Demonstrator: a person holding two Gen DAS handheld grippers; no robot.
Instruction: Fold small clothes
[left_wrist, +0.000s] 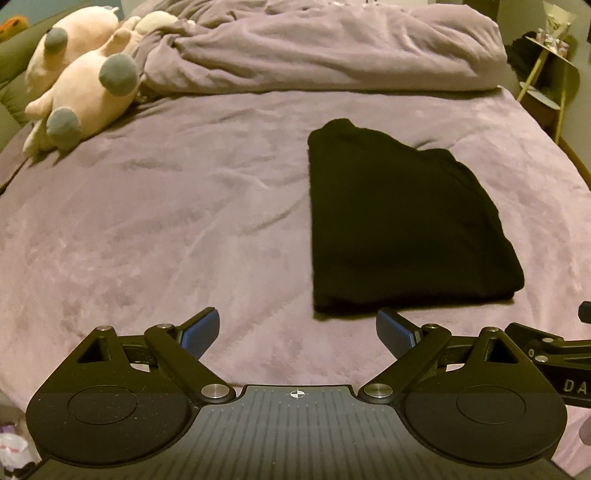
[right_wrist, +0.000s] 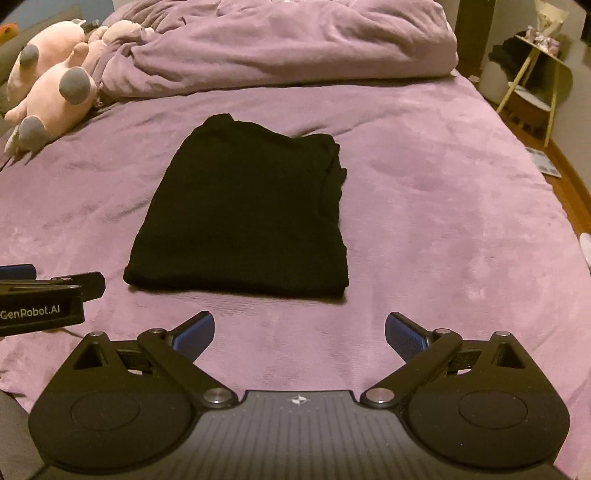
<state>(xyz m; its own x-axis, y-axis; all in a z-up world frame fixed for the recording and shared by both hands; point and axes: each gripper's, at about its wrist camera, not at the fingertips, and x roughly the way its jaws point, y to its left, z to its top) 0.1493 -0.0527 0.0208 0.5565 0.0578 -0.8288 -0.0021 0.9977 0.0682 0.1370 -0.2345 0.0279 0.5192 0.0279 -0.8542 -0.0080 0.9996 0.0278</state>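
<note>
**Both fingers spread, black garment folded on bed ahead**

Nearest the lens in each wrist view: the gripper's own black linkage and blue-padded fingers. Left gripper (left_wrist: 297, 332) has its fingers spread wide, nothing between them, hovering over the purple bedspread (left_wrist: 166, 229). Right gripper (right_wrist: 300, 332) likewise: fingers spread, nothing held.

Black garment (left_wrist: 399, 221) lies flat on the bedspread as a folded, roughly rectangular packet. In the left wrist view it sits just beyond the left gripper's right finger pad (left_wrist: 393, 334), ahead and to the right of the gap. In the right wrist view the garment (right_wrist: 247, 214) lies ahead of the fingers and slightly to the left of them, its near edge just beyond the left finger pad (right_wrist: 195, 332). Neither gripper touches it. Layering along its right edge is visible; the fabric is too dark to count folds, possibly two or three.

Left gripper's body shows at the left edge of the right wrist view, beside the garment's near-left corner, lettering "GenRobot.AI" on its side.

Far beyond the fingers: bunched purple duvet (right_wrist: 295, 40) across the bed's head. Far left of the fingers: pink plush toy (left_wrist: 85, 92) with grey feet. Far right: small side stand (right_wrist: 532, 74) off the bed.
</note>
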